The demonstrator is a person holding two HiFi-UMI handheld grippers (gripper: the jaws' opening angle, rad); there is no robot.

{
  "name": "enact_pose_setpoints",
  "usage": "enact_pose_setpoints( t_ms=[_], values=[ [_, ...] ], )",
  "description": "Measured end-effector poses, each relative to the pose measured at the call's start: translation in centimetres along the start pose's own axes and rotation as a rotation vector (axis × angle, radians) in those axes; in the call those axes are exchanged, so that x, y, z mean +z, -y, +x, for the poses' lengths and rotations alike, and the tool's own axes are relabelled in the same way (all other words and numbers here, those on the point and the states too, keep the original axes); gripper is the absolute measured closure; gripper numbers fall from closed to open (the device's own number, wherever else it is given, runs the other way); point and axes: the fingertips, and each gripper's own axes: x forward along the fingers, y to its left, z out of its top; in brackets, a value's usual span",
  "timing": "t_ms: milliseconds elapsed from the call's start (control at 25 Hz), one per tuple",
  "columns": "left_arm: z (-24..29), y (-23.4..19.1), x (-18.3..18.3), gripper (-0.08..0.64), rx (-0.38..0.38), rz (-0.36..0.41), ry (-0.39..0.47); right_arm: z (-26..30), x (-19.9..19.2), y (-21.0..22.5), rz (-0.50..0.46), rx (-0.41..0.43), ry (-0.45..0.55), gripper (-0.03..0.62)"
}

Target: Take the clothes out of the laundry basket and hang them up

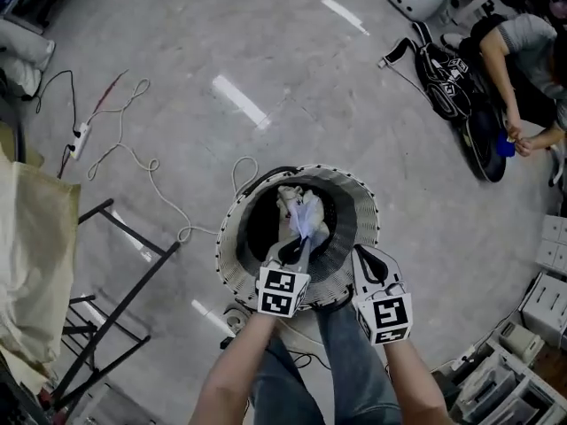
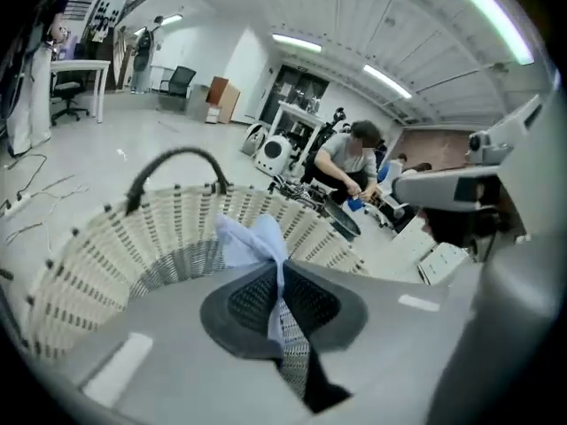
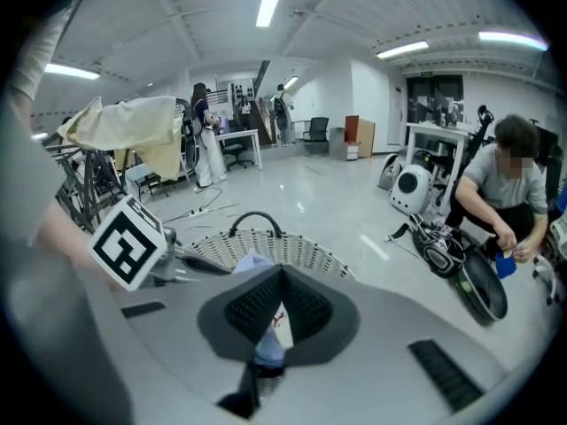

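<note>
Left gripper (image 2: 282,301) is being clamped on pale blue cloth (image 2: 252,242) above basket (image 1: 359,209); right gripper (image 3: 282,312) jaws are being held together. Glossy grey floor (image 1: 266,42) is being crossed by white cable (image 1: 151,162).

Laundry basket (image 1: 365,204): round, woven, standing on the grey floor (image 1: 266,42) at centre
Garment (image 1: 306,216): pale blue cloth rising out of the laundry basket
Left gripper (image 1: 299,244): over the near rim, fingers on the garment
Right gripper (image 1: 361,257): over the right rim, apart from the garment
Drying rack (image 1: 120,295): black frame at left, beige cloth (image 1: 35,246) beside it
Person (image 1: 523,47): seated upper right
</note>
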Motion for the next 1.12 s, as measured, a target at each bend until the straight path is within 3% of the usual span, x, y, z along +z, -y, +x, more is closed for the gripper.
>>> enact_pose_setpoints(
  t_ms=[320,720,920,1120],
  values=[
    [-15.3,4.5,8.8,0.535,-0.066,0.078,0.165,-6.2,4.0,-6.0,0.038,-0.028,0.029,0.591],
    [-35.3,6.8,18.9,0.535,0.016,0.082,0.402,-12.3,7.0,-17.5,-0.026,0.057,0.024,0.511],
    [-44.5,8.1,22.0,0.535,-0.04,0.157,0.506,-12.7,7.6,-24.7,-0.079,0.099,0.004,0.462],
    [-52.9,12.0,24.9,0.535,-0.117,0.27,0.6,-13.7,5.7,-29.2,-0.037,0.103,-0.075,0.391]
  ],
)
